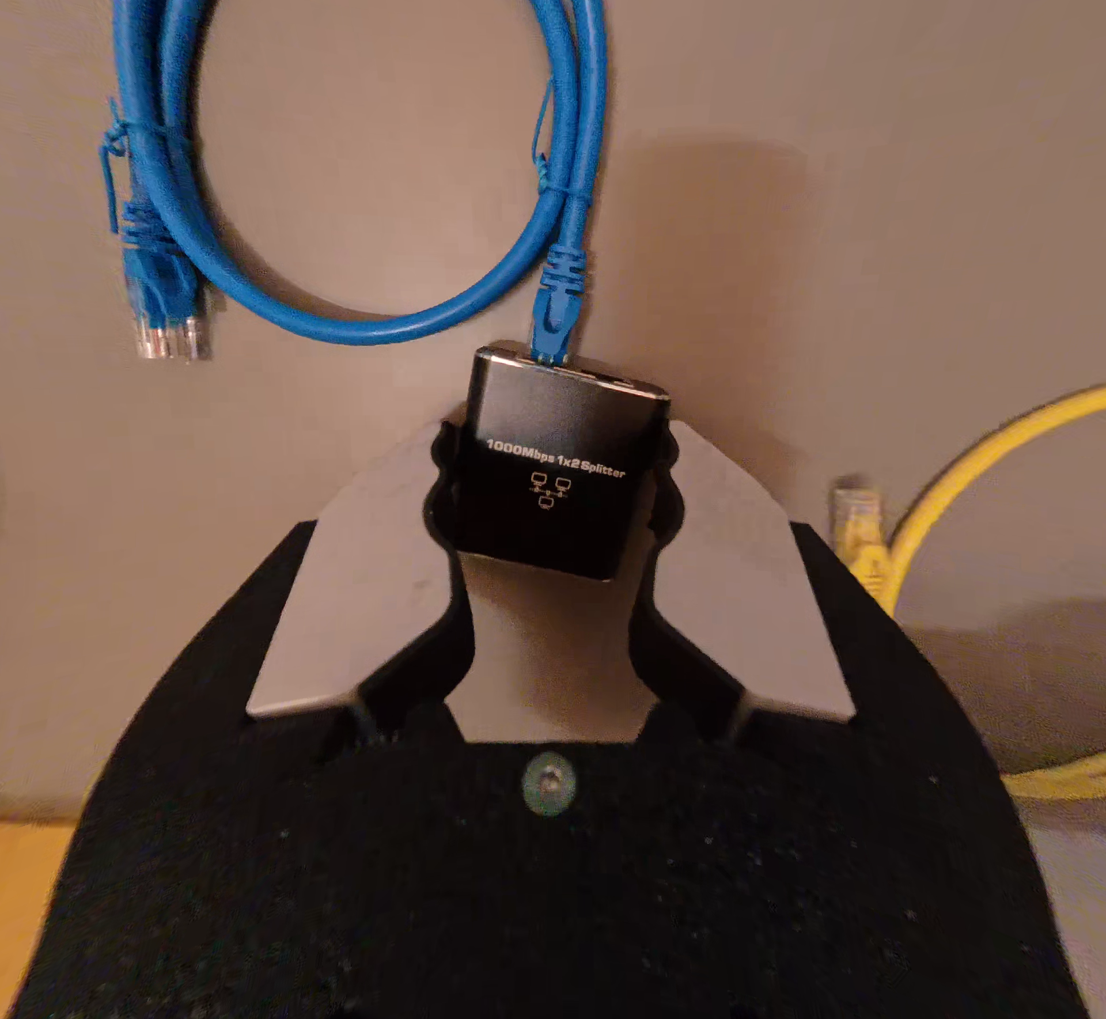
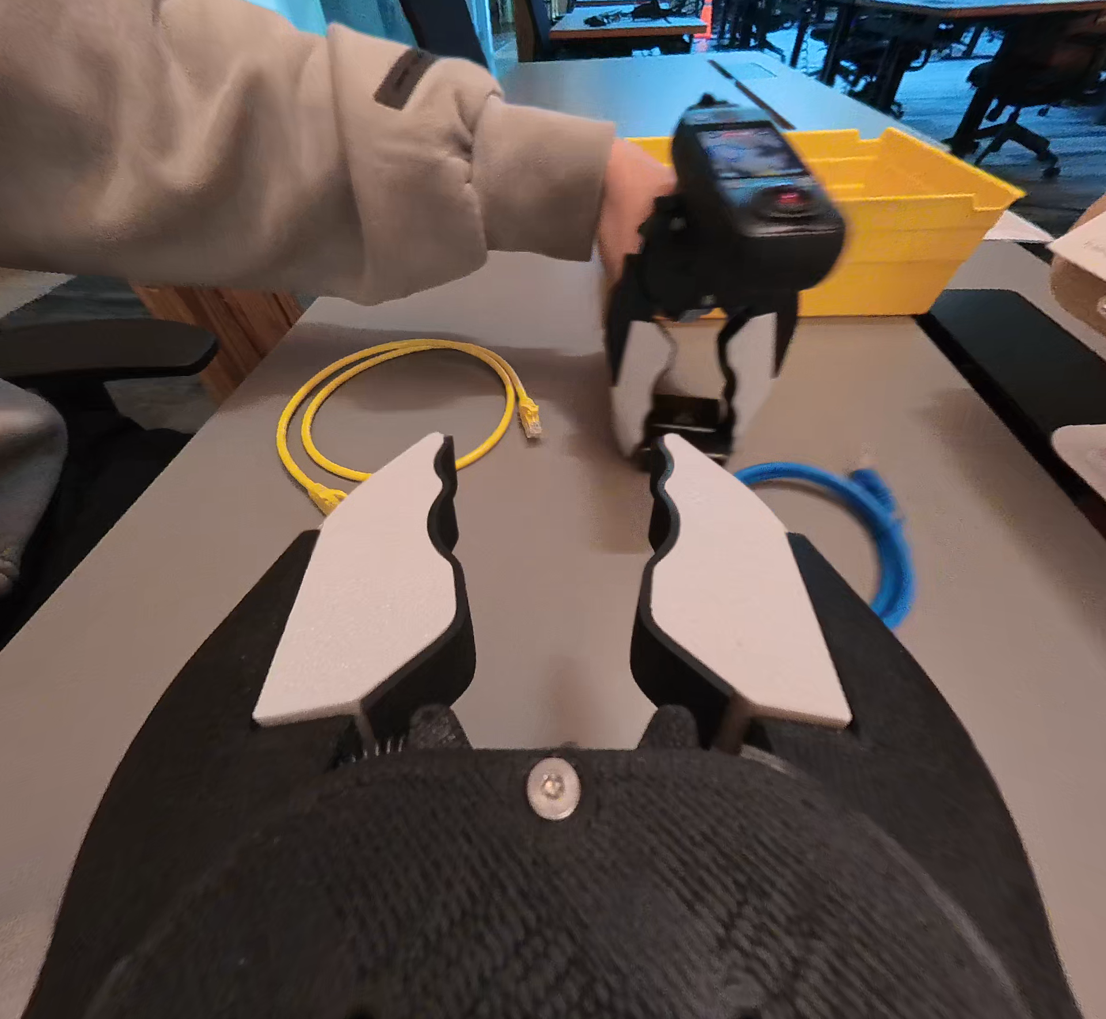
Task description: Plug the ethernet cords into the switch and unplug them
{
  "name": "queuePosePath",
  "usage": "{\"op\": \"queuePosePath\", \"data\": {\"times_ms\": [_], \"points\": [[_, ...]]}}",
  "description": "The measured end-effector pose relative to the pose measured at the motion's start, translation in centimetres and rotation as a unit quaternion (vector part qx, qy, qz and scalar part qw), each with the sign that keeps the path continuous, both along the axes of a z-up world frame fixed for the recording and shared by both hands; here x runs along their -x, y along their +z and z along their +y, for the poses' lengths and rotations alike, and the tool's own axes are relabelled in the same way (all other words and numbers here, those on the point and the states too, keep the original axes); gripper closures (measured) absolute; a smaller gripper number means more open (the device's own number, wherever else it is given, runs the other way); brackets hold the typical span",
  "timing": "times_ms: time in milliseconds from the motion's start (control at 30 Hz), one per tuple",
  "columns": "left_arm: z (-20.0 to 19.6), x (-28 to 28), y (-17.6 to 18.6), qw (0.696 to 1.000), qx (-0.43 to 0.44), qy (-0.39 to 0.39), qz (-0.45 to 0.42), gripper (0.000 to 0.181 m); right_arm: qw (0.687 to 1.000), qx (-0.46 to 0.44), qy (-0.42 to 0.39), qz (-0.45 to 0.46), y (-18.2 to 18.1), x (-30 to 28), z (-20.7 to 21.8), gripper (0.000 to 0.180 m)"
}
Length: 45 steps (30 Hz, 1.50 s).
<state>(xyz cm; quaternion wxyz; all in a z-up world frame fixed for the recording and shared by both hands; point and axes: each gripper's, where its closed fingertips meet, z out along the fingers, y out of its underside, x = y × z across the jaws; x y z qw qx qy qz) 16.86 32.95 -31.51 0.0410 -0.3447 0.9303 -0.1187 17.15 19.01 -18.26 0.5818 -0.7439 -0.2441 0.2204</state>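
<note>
On the grey table (image 2: 538,511), your left gripper (image 1: 553,475) clamps the switch (image 1: 556,469) with the blue cord (image 1: 562,284) seated, while your spread, empty right gripper (image 2: 553,487) sits nearer the yellow cord (image 2: 395,410) ahead-left.

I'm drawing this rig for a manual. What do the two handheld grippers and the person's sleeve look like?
The right gripper and left gripper match: a black textured body with one silver screw, and two pale grey fingers with wavy black inner edges. A black camera sits on the left one. The sleeve is light grey with a dark patch.
</note>
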Motion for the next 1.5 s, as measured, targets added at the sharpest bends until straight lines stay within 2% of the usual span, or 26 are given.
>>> {"op": "queuePosePath", "data": {"times_ms": [167,233,300,433,533,633,767,833,933,1000,1067,1100,1133,1167,1233,1367,1433,1500], "points": [[-9.7,3.0,1.4,0.978,0.056,-0.191,-0.057,0.118,1.000,-0.005,-0.024,-0.005,0.6,-1.7,-1.0,0.117],[-12.4,3.7,1.9,0.968,0.054,-0.226,-0.089,0.118,1.000,-0.002,-0.007,0.007,0.5,-1.5,-1.6,0.118],[-13.2,3.9,2.3,0.965,0.028,-0.230,-0.119,0.123,1.000,0.011,0.006,0.008,-0.2,-1.2,-1.8,0.118],[-13.4,3.7,4.6,0.967,0.049,-0.166,-0.188,0.126,0.998,0.055,0.028,-0.019,-2.7,-0.5,-1.7,0.118],[-12.9,3.6,6.2,0.977,0.059,-0.024,-0.205,0.131,0.995,0.086,0.040,-0.044,-4.1,0.1,-1.5,0.123],[-13.8,6.7,5.3,0.984,0.075,0.088,-0.136,0.136,0.984,0.147,0.054,-0.083,-6.7,0.3,-2.3,0.131],[-15.4,10.3,3.2,0.979,0.088,0.157,-0.099,0.149,0.952,0.271,0.086,-0.113,-10.0,2.1,-5.2,0.142],[-14.7,10.3,2.2,0.970,0.077,0.205,-0.102,0.154,0.930,0.328,0.100,-0.128,-11.9,3.4,-7.3,0.148],[-13.8,8.6,0.9,0.958,0.078,0.264,-0.086,0.158,0.925,0.347,0.111,-0.108,-11.9,6.1,-8.6,0.157],[-13.7,6.9,0.6,0.953,0.092,0.279,-0.078,0.171,0.924,0.347,0.120,-0.109,-11.8,8.3,-9.4,0.155],[-14.5,4.7,1.3,0.952,0.121,0.261,-0.104,0.181,0.929,0.336,0.126,-0.090,-11.6,11.2,-9.7,0.150],[-15.0,3.3,2.0,0.950,0.142,0.244,-0.134,0.181,0.930,0.331,0.141,-0.077,-11.6,12.9,-10.1,0.157],[-15.9,2.2,2.9,0.945,0.174,0.225,-0.159,0.175,0.928,0.326,0.166,-0.070,-11.7,14.6,-10.6,0.178],[-16.6,1.4,3.7,0.939,0.203,0.214,-0.173,0.167,0.933,0.316,0.163,-0.062,-11.6,16.0,-10.4,0.178],[-16.0,0.3,4.8,0.928,0.211,0.235,-0.198,0.156,0.946,0.299,0.104,-0.067,-11.2,16.5,-9.6,0.169],[-14.2,1.2,8.1,0.900,0.221,0.270,-0.262,0.156,0.970,0.232,0.049,-0.055,-7.3,14.7,-10.2,0.153],[-13.3,3.1,8.8,0.897,0.200,0.283,-0.273,0.156,0.980,0.164,0.020,-0.111,-5.5,11.8,-10.1,0.141],[-13.2,5.4,9.0,0.901,0.186,0.284,-0.270,0.156,0.973,0.076,-0.030,-0.216,-4.5,7.6,-8.8,0.125]]}}
